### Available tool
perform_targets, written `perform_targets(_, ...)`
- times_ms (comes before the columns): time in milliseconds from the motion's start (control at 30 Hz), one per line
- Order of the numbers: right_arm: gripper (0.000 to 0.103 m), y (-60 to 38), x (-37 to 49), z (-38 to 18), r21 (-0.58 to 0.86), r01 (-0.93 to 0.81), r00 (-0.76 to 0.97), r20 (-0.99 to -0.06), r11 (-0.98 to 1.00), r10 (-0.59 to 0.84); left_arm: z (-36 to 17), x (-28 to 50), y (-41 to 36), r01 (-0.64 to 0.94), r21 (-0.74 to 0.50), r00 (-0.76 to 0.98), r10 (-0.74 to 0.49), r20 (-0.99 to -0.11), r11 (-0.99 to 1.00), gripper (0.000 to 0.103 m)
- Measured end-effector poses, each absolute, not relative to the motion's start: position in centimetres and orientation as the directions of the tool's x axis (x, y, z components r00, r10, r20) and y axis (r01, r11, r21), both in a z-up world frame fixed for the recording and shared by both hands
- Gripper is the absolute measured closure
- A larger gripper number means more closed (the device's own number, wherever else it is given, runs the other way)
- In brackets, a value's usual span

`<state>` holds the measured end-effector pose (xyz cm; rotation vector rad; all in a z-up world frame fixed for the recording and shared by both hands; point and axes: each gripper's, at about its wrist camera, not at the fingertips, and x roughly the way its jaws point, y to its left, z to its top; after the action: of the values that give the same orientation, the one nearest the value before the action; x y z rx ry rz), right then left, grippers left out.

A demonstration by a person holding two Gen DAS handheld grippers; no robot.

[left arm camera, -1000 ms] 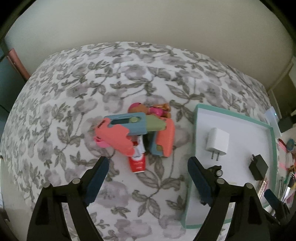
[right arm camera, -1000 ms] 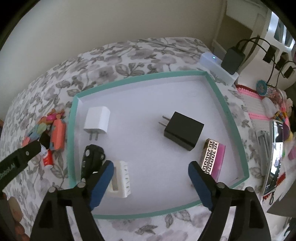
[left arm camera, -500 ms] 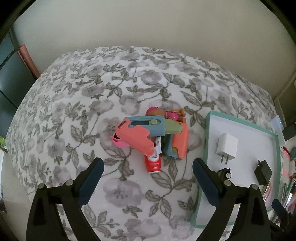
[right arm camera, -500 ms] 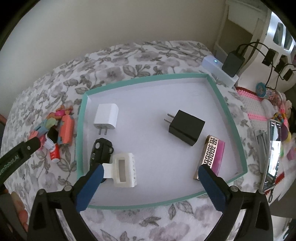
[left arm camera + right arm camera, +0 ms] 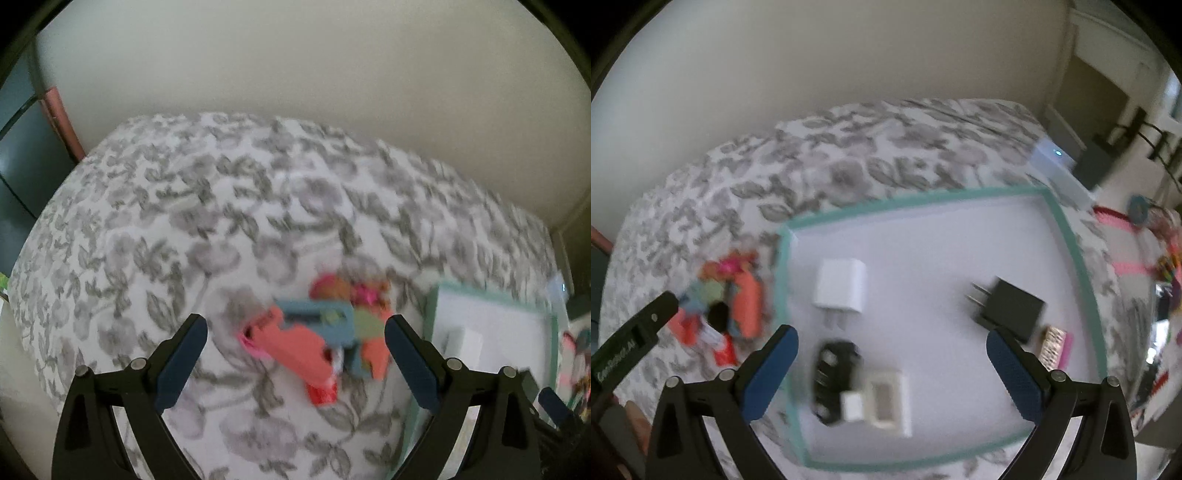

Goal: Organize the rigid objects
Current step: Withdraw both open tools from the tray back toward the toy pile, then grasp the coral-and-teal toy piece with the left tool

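A pile of coral, blue and green toy pieces (image 5: pixel 317 336) lies on the floral bedspread (image 5: pixel 184 229), with a small red tube (image 5: pixel 322 394) under it; the pile also shows in the right wrist view (image 5: pixel 727 306). My left gripper (image 5: pixel 293 350) is open and empty above the pile. A white tray with a teal rim (image 5: pixel 1067 236) holds a white charger (image 5: pixel 840 286), a black charger (image 5: pixel 1010 308), a black toy car (image 5: pixel 833 380), a white clip-like piece (image 5: pixel 884 402) and a gold and pink case (image 5: pixel 1054 347). My right gripper (image 5: pixel 892 360) is open and empty above the tray.
A wall stands behind the bed. A white power strip with a lit dot (image 5: pixel 1056 162) and plugged adapters sit beyond the tray's far right corner. Colourful clutter (image 5: pixel 1167 258) lies to the right. The left gripper's arm (image 5: pixel 631 339) shows at the left.
Both grippers have pulled back and tilted up, so more wall shows and the views are blurred. The pile and the tray items stay where they were.
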<state>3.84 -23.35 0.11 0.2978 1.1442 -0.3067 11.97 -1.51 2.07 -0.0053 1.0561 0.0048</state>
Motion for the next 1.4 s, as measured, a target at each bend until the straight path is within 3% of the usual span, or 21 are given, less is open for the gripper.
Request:
perform_targets(367,0.000,-18.1,6.7,0.3,0.199,0.287,0.443,-0.895,0.937,0.055,0.3,13.0,5.1,-0.165,-0.046,0.442,0.032,-0.896,0.985,0.006)
perform_targets(667,0.000,-15.4,9.1,-2.1,0.203,0.239,0.409,-0.908,0.950,0.091,-2.5,14.2,5.4,-0.173,-0.179,0.374,-0.104,-0.922,0.969,0.006)
perform_targets(1400,0.000,-21.2,10.5,-1.4,0.178,0.356,0.429,-0.903,0.918,0.009,-3.6,16.8,-1.5,-0.047,-0.083,0.399,-0.058,-0.915,0.995,0.006)
